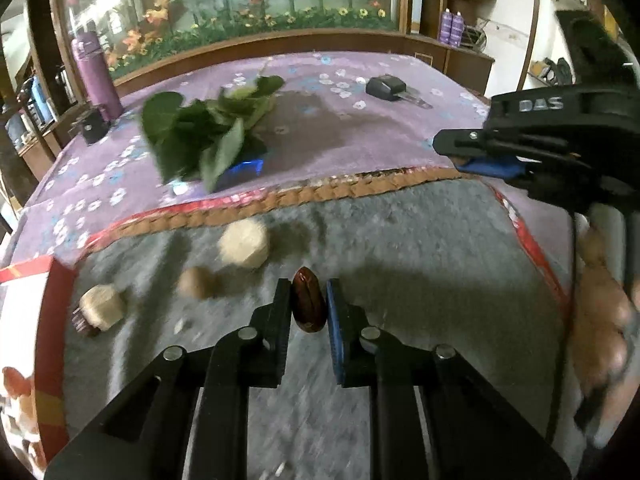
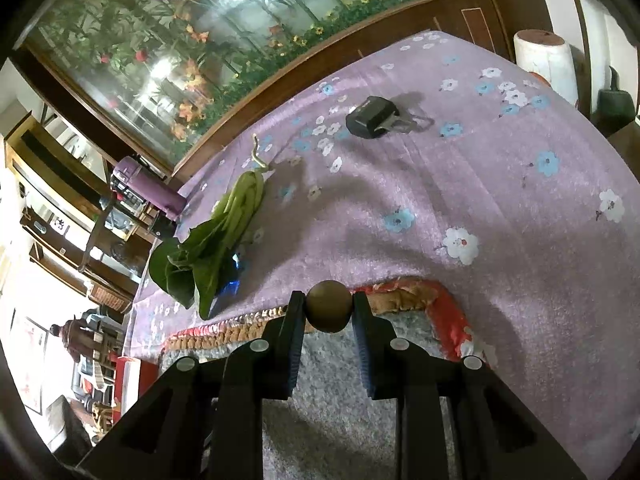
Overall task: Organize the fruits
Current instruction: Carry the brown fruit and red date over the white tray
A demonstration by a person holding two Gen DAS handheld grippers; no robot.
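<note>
In the left wrist view my left gripper (image 1: pixel 308 304) is shut on a dark red date (image 1: pixel 307 300), held above the grey mat (image 1: pixel 400 264). On the mat to the left lie a pale faceted fruit (image 1: pixel 244 248), a small round tan fruit (image 1: pixel 196 283) and another pale one (image 1: pixel 102 307). My right gripper shows from the side at the right edge (image 1: pixel 472 152). In the right wrist view it (image 2: pixel 329 312) is shut on a small round brown fruit (image 2: pixel 329 312), held above the mat's far edge (image 2: pixel 400 304).
A bunch of green leaves (image 1: pixel 200 136) (image 2: pixel 212 236) lies on the purple flowered cloth (image 2: pixel 480 168) over something blue. A black device (image 1: pixel 386 88) (image 2: pixel 372 117) sits further back. A purple bottle (image 1: pixel 98 76) stands far left. A red and white box (image 1: pixel 36 352) is at the left.
</note>
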